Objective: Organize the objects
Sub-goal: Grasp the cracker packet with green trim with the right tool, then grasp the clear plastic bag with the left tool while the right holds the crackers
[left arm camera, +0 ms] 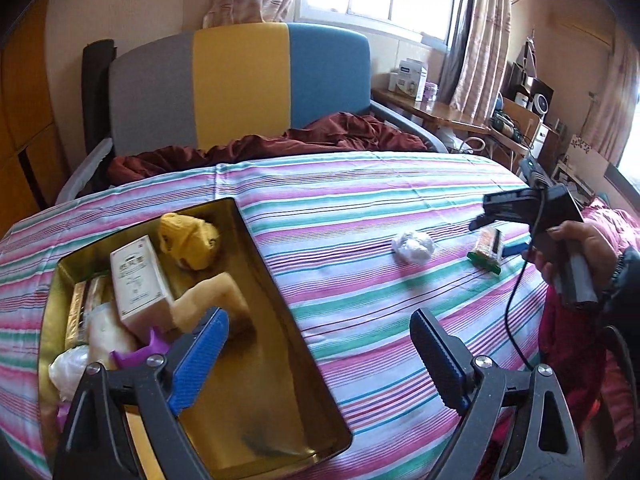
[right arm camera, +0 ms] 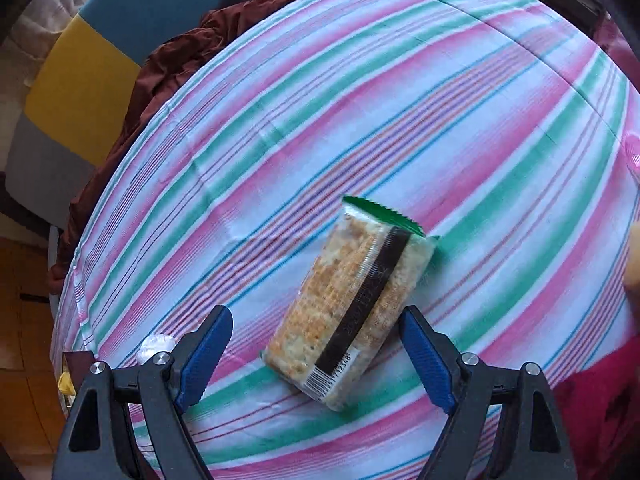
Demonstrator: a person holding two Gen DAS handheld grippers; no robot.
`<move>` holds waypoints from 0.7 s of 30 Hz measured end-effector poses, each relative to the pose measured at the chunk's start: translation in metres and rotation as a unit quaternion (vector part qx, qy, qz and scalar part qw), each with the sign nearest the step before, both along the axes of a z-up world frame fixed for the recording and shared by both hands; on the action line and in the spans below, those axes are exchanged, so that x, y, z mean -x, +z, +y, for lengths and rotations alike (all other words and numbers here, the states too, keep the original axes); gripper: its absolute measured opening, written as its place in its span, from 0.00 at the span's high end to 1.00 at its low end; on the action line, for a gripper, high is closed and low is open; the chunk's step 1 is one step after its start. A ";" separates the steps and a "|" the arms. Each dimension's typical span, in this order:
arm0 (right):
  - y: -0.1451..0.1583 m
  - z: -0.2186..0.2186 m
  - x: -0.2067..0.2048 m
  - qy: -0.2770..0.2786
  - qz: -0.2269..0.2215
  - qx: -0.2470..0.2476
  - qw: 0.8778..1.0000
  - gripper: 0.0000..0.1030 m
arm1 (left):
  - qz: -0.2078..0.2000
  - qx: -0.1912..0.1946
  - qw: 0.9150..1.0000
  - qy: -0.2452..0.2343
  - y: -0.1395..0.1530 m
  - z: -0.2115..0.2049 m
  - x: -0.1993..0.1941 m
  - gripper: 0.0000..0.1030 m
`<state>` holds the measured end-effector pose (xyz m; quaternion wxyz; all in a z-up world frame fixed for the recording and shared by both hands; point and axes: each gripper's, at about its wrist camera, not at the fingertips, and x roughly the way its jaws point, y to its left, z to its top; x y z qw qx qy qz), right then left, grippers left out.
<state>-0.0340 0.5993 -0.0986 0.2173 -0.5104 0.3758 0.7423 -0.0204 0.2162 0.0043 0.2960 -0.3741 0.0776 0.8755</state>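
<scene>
1. While the left gripper point(left arm camera: 316, 356) hangs with its jaws spread and nothing between them, its left finger sits over the gold tin point(left arm camera: 276, 280) and its right finger over the striped cloth point(left arm camera: 360, 208).
2. Inside the tin, ahead of that left finger: a white box point(left arm camera: 138, 280), a yellow yarn ball point(left arm camera: 190, 240), a purple piece point(left arm camera: 136, 354), and pale wrapped items.
3. Right gripper point(right arm camera: 316, 356): jaws spread wide, straddling the near end of the cracker packet point(right arm camera: 348, 312); the pads stand clear of it.
4. The packet lies flat on the cloth, angled, its green end farthest from the gripper.
5. A crumpled white wad point(left arm camera: 414, 246) lies on the cloth, just left of the right gripper as the left wrist view shows it.
</scene>
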 end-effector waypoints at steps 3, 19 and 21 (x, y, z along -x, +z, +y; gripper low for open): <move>0.001 -0.008 0.018 0.052 -0.007 -0.042 0.998 0.16 | -0.010 0.004 1.000 -0.016 -0.003 0.022 0.005 0.10; -0.001 -0.033 0.030 0.114 -0.083 -0.144 0.979 0.48 | -0.091 0.020 0.995 -0.027 -0.047 0.142 0.068 0.14; -0.001 -0.033 0.030 0.115 -0.084 -0.142 0.980 0.47 | -0.096 0.021 0.995 -0.028 -0.052 0.154 0.075 0.14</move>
